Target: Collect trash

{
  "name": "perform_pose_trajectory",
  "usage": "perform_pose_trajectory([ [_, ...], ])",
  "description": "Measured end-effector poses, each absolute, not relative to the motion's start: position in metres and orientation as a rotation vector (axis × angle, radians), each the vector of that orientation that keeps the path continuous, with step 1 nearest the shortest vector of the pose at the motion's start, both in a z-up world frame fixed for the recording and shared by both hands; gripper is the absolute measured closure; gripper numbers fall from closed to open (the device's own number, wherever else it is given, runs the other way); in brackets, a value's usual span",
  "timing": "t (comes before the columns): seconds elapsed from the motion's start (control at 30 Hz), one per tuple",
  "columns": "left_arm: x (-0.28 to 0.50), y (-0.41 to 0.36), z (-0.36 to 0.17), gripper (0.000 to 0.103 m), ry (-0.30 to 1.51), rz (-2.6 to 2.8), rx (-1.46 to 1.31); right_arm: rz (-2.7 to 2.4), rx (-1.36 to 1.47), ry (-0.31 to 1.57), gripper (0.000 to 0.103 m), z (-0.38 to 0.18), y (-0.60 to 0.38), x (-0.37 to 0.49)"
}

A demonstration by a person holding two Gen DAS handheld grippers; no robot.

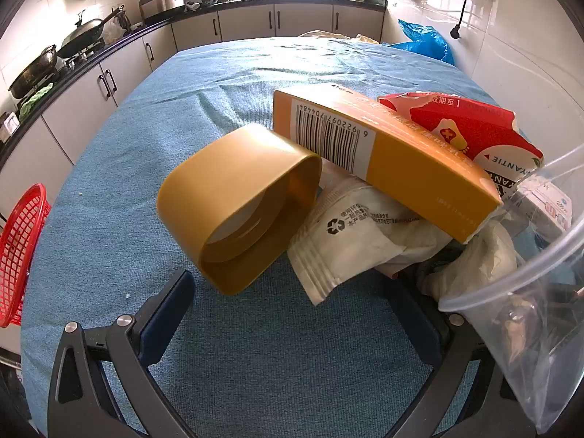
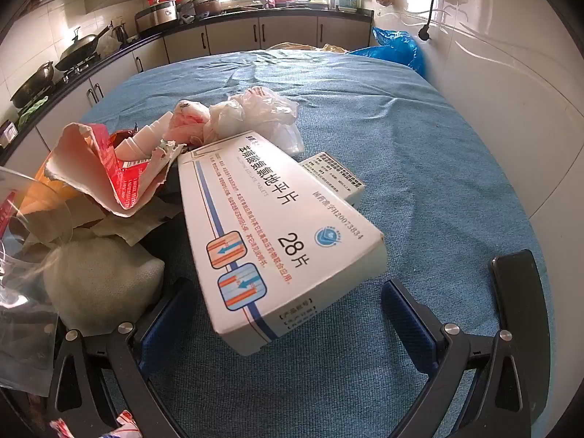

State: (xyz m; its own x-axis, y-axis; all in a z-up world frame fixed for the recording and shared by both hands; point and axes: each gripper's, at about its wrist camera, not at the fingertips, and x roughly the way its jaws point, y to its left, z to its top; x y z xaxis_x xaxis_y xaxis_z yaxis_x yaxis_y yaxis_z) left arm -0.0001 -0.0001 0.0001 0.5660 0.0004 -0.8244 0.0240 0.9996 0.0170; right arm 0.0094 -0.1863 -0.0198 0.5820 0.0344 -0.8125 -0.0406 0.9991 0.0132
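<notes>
Trash lay uncollected in a heap on the blue-covered tabletop [image 1: 120,168]; nothing appeared gathered yet, so the work seemed barely begun. Left gripper [image 1: 292,314] and right gripper [image 2: 288,317] both stood with fingers fully apart, gripping nothing. Heap contents: yellow cap [image 1: 237,208], orange box [image 1: 383,160] with barcode 6922097704484, torn red carton [image 1: 474,135], white pouch [image 1: 350,244] bearing a recycling mark, and white medicine box [image 2: 277,241] marked "28片".

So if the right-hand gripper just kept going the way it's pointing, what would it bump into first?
Probably the white cardboard medicine box with blue stripes: it lies tilted between the open right gripper fingers, ahead of them. Depth is hard to judge.
</notes>
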Motion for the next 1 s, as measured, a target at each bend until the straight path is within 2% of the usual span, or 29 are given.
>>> perform_pose_trajectory([
  [0.47, -0.034, 0.031, 0.006, 0.000, 0.971, -0.051, -0.004, 0.047, -0.001, 0.951, 0.000, -0.018, -0.188, 0.012],
  [0.73, -0.069, 0.055, 0.026, 0.000, 0.823, -0.058, -0.035, 0.066, -0.005, 0.962, 0.000, -0.017, -0.190, 0.011],
  [0.8, -0.076, 0.060, 0.029, 0.000, 0.801, -0.069, -0.049, 0.070, -0.013, 0.980, 0.001, -0.015, -0.193, 0.002],
  [1.0, -0.090, 0.063, 0.026, 0.000, 0.782, -0.105, -0.066, 0.075, -0.039, 0.868, 0.002, 0.010, -0.210, -0.058],
])
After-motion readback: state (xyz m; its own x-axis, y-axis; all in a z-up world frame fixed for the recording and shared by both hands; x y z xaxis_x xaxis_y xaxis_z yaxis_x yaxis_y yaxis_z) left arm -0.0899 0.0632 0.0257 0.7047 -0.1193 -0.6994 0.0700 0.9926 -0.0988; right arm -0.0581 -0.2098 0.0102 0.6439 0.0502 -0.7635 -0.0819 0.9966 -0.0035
